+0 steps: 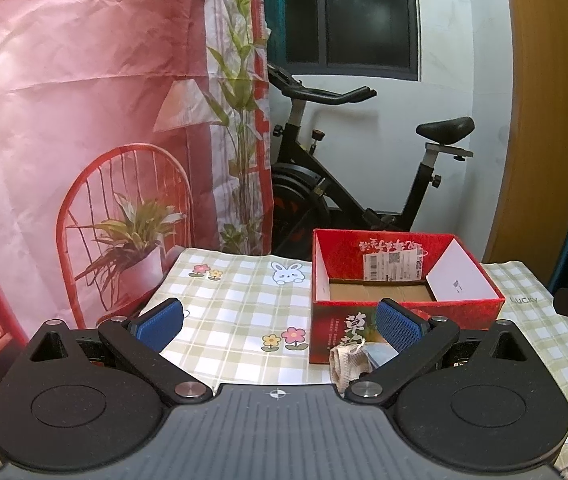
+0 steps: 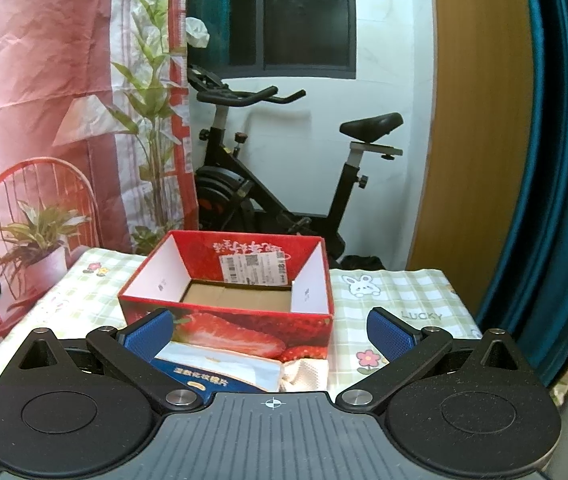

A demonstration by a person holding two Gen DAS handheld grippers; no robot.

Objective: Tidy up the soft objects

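Claws (image 2: pixel 271 335) agape before red box (image 2: pixel 227 280)

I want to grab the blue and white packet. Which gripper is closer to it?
Right. The right gripper hangs right over the packet. The left gripper sits off to the packet's left.

My left wrist camera looks forward low over the checked tablecloth (image 1: pixel 235 312), with the red box (image 1: pixel 404 304) near, right of centre. My right wrist camera faces the same way, box (image 2: pixel 227 304) near, centred. Both views share the exercise bike (image 1: pixel 364 184) and window (image 1: pixel 352 16) behind.
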